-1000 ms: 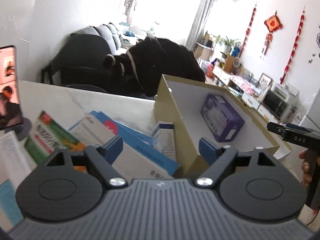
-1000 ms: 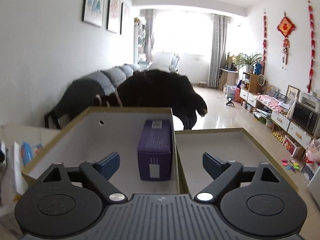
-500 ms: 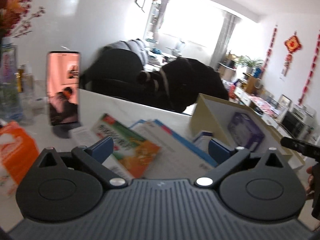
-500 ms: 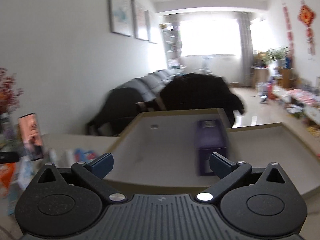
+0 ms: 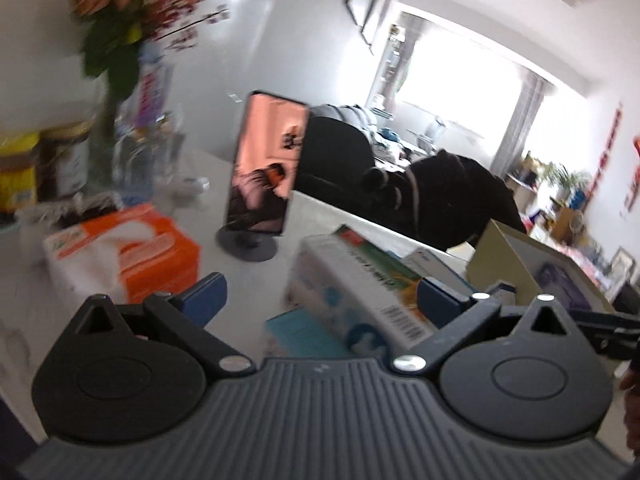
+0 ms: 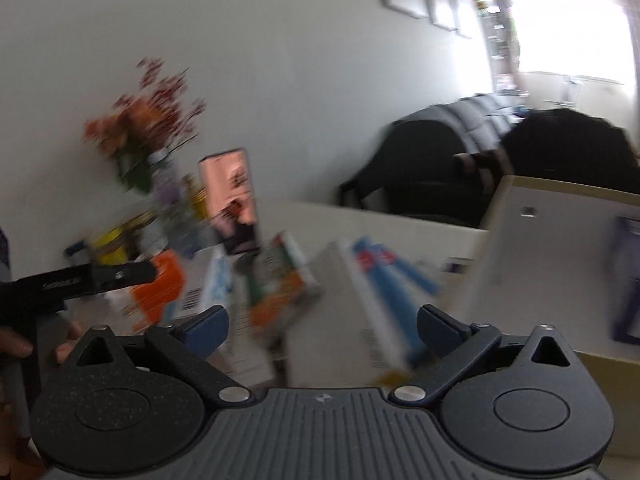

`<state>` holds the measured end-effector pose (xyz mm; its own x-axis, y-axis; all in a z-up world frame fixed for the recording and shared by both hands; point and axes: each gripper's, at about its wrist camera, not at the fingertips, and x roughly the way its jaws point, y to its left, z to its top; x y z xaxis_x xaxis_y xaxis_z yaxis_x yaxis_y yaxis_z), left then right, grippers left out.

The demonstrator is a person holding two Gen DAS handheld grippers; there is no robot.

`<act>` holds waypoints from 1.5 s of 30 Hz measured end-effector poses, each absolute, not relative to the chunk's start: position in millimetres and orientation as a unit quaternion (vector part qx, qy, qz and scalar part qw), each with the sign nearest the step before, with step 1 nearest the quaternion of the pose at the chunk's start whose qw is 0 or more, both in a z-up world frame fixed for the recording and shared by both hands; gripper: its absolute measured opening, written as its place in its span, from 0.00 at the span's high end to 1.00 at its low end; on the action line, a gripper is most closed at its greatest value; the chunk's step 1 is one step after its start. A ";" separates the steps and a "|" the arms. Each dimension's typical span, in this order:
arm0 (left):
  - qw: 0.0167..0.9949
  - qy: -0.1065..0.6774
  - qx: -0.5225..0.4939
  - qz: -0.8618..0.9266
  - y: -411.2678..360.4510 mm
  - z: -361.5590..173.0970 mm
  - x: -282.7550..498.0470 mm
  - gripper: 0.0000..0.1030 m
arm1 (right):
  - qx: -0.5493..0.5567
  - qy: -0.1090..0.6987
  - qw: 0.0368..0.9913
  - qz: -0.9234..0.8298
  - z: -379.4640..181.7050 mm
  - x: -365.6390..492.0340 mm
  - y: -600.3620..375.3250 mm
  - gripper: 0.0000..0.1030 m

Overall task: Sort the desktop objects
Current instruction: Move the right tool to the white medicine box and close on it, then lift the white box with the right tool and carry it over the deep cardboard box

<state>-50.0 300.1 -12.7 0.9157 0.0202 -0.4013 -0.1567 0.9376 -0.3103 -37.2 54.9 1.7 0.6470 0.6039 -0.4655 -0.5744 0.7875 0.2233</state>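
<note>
My left gripper [image 5: 320, 298] is open over a pile of flat boxes on the white table [image 5: 332, 212]. A green and orange medicine box [image 5: 360, 280] and a teal box [image 5: 304, 332] lie just beyond its fingers, untouched. An orange and white box [image 5: 132, 252] sits to the left. My right gripper [image 6: 320, 326] has its jaws wide and closing, with nothing pressed between them; a white and blue box [image 6: 376, 280] and the green and orange box [image 6: 284, 280] lie ahead. The open cardboard box [image 6: 540, 248] at the right holds a purple box [image 6: 628, 280].
A phone on a round stand [image 5: 264, 168] stands behind the pile. A vase of flowers [image 5: 128, 40] and jars [image 5: 20, 172] crowd the far left. Dark chairs [image 5: 332, 160] stand beyond the table's far edge. A hand [image 6: 24, 344] shows at the left edge of the right wrist view.
Both views have swung left, from the cardboard box to the pile of boxes, phone and flowers. The left jaws have spread wider. Neither gripper has taken hold of anything.
</note>
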 end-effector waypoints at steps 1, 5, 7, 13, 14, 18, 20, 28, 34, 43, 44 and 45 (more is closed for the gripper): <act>0.962 0.202 -0.177 0.052 305.0 -15.2 -50.6 0.00 | 0.019 0.270 0.903 0.334 2.1 -37.7 65.4 0.06; 0.954 0.212 -0.202 0.064 322.6 -23.8 -52.7 0.00 | 0.007 0.282 0.888 0.364 5.6 -34.9 96.2 0.11; 0.951 0.216 -0.212 0.064 330.0 -27.6 -53.1 0.00 | 0.013 0.293 0.879 0.377 6.5 -29.9 108.6 0.20; 0.945 0.227 -0.228 0.054 345.2 -38.4 -52.0 0.00 | 0.025 0.334 0.847 0.413 2.5 -4.1 151.8 0.39; 0.944 0.228 -0.231 0.054 346.7 -39.5 -51.7 0.00 | 0.026 0.342 0.842 0.417 1.1 0.6 160.0 0.40; 0.942 0.234 -0.237 0.052 351.5 -44.0 -50.1 0.00 | 0.022 0.353 0.835 0.422 -0.4 10.4 179.1 0.44; 0.941 0.238 -0.237 0.047 352.7 -45.7 -48.1 0.00 | 0.019 0.357 0.832 0.424 -1.0 13.9 187.4 0.46; 0.941 0.243 -0.235 0.031 351.7 -46.0 -44.3 0.00 | -0.009 0.370 0.825 0.427 -9.5 21.0 218.8 0.59; 0.939 0.249 -0.237 0.024 347.5 -48.6 -41.0 0.00 | -0.016 0.372 0.828 0.419 -13.5 23.6 218.0 0.66; 0.938 0.257 -0.234 0.017 339.5 -53.2 -36.5 0.00 | 0.034 0.387 0.829 0.402 -16.3 36.6 187.7 0.68; 0.938 0.257 -0.234 0.017 339.0 -53.3 -36.6 0.00 | 0.041 0.390 0.827 0.402 -17.0 37.7 184.8 0.68; 0.937 0.257 -0.234 0.017 338.8 -53.2 -36.6 0.00 | 0.051 0.393 0.825 0.403 -18.0 39.1 181.8 0.68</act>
<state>-36.6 338.8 -53.2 0.8669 -0.0892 -0.4904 -0.1519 0.8898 -0.4302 39.1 181.8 -18.0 0.3664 0.7045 -0.6078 -0.6242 0.6705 0.4009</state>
